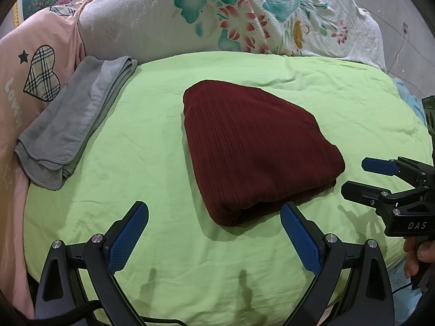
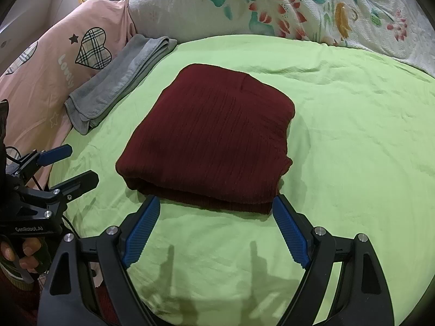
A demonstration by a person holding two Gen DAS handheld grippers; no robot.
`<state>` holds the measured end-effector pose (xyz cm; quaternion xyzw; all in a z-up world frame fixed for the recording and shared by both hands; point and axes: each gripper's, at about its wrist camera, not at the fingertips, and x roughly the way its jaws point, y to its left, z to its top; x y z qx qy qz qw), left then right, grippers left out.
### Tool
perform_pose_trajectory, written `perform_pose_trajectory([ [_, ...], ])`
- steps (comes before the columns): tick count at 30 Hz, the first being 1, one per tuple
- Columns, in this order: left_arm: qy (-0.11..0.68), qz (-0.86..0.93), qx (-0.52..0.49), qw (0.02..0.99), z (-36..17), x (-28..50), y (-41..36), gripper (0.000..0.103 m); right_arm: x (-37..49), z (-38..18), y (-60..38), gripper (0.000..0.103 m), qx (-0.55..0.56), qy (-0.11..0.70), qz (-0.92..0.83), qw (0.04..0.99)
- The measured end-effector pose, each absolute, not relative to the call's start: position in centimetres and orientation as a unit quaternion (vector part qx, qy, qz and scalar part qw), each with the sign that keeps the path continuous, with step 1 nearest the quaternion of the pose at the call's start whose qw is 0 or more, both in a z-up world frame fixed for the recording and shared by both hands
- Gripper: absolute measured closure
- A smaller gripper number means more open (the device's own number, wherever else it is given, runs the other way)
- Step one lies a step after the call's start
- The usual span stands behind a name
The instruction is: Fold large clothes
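A dark red ribbed sweater (image 1: 255,146) lies folded into a thick block on the light green sheet (image 1: 152,141). My left gripper (image 1: 214,210) hangs open just short of the sweater's near left corner, nothing between its blue pads. In the right wrist view the folded sweater (image 2: 212,138) sits straight ahead, its near edge level with the fingertips of my right gripper (image 2: 216,203), which stands wide open and touches nothing. Each gripper shows in the other's view: the right gripper (image 1: 356,175) at the right edge, the left gripper (image 2: 78,164) at the left, both open.
A folded grey towel (image 1: 73,125) lies at the sheet's left side against a pink quilt with plaid hearts (image 1: 40,73). A white floral bedspread (image 1: 244,16) is heaped behind. A hand (image 2: 24,252) holds the left gripper's handle. Bare green sheet spreads to the sweater's right.
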<state>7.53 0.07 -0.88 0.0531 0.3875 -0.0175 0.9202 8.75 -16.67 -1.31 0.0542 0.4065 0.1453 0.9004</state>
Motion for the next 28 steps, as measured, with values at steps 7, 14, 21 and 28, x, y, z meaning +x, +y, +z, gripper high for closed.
perform_pose_trajectory([
  [7,0.385,-0.016,0.058,0.921,-0.8,8.0,0.2,0.005,9.0,-1.3,-16.8,0.018,0.055,0.407,0.143,0.901],
  [14,0.385,-0.015,0.054,0.921,-0.7,8.3,0.3,0.005,9.7,-1.3,-17.0,0.018,0.057,0.408,0.141,0.9],
  [21,0.389,-0.011,0.05,0.92,-0.7,9.3,0.7,0.005,10.4,-1.5,-17.2,0.018,0.058,0.408,0.141,0.9],
  [28,0.394,-0.008,0.043,0.918,-0.8,10.3,1.2,0.005,11.7,-1.7,-17.5,0.018,0.067,0.408,0.141,0.9],
])
